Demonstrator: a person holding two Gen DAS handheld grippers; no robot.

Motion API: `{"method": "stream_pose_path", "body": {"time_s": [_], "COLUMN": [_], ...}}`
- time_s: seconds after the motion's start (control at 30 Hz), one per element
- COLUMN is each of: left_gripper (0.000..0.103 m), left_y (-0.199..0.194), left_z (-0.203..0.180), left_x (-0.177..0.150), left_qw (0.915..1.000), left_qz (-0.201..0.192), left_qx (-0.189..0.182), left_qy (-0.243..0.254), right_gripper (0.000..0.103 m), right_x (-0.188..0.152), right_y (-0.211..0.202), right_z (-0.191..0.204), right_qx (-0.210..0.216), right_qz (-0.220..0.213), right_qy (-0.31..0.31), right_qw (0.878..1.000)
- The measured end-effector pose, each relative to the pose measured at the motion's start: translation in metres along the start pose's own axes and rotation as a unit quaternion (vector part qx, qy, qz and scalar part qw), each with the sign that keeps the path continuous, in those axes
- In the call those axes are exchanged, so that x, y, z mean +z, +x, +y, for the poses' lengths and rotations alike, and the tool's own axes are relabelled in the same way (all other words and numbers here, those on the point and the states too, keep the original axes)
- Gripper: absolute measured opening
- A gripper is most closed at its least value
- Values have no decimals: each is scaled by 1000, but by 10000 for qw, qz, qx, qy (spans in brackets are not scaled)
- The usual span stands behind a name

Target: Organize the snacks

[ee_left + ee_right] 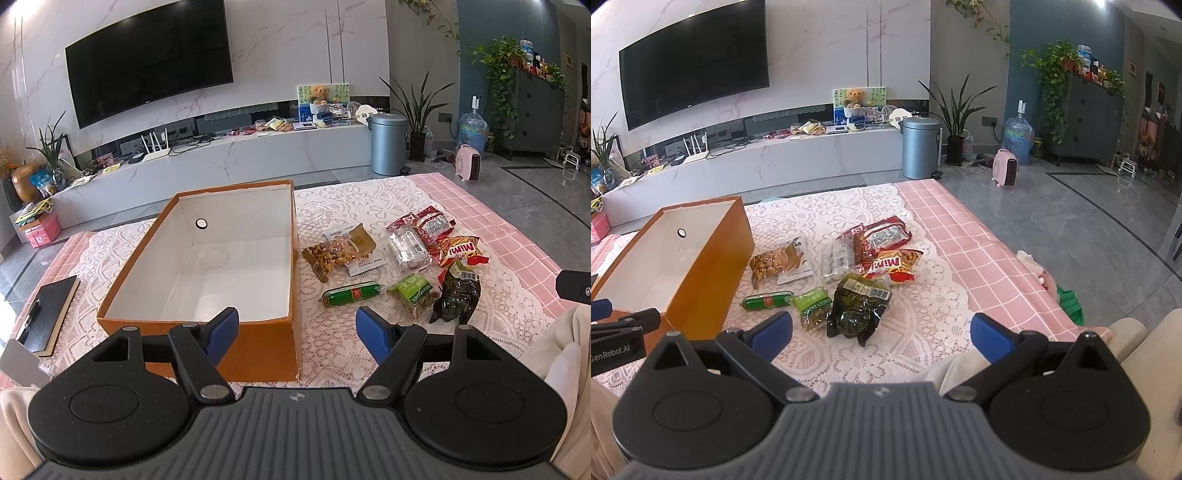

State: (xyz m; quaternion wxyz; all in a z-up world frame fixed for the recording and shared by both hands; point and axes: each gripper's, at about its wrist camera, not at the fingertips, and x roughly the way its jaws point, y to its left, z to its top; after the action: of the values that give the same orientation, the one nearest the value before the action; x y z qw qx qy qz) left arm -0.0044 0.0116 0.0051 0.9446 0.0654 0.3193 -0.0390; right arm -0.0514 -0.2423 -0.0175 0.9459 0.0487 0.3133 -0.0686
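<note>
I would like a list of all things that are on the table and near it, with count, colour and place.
open cardboard box: 1, orange outside, white inside, table left, empty
snack packets: about 7, mixed colours, lace cloth right of box
green sausage stick: 1, nearest the box
black notebook: 1, table's left edge
television: 1, black, wall
lidded bin: 1, grey-blue, floor
left gripper: jaws open, near box
right gripper: jaws open, near snacks

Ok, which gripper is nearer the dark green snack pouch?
Right. The right gripper hangs open just short of the dark green pouch; the left gripper sits open by the orange box, pouch off to its right.
</note>
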Motion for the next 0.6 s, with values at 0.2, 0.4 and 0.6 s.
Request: {"method": "stream_pose_path", "body": {"time_s": [0.2,0.4,0.6], "left_gripper": [85,85,85], "left_y": [1,1,-1], "left_z": [1,2,3], "left_x": [-2,-3,-5], "left_qw": [10000,10000,10000], "left_qz": [10,2,-8], "left_qx": [-1,-10,-22], "left_qy": [-21,-34,-41], "right_gripper": [100,100,100], "right_x": [-1,-2,-2], "right_y": [1,0,1], "right_z": [0,1,1], "right_qx": [-9,-9,-26], "right_qz": [28,24,41], "right_qy": [2,-20,4], "right_qw": [10000,10000,10000]}}
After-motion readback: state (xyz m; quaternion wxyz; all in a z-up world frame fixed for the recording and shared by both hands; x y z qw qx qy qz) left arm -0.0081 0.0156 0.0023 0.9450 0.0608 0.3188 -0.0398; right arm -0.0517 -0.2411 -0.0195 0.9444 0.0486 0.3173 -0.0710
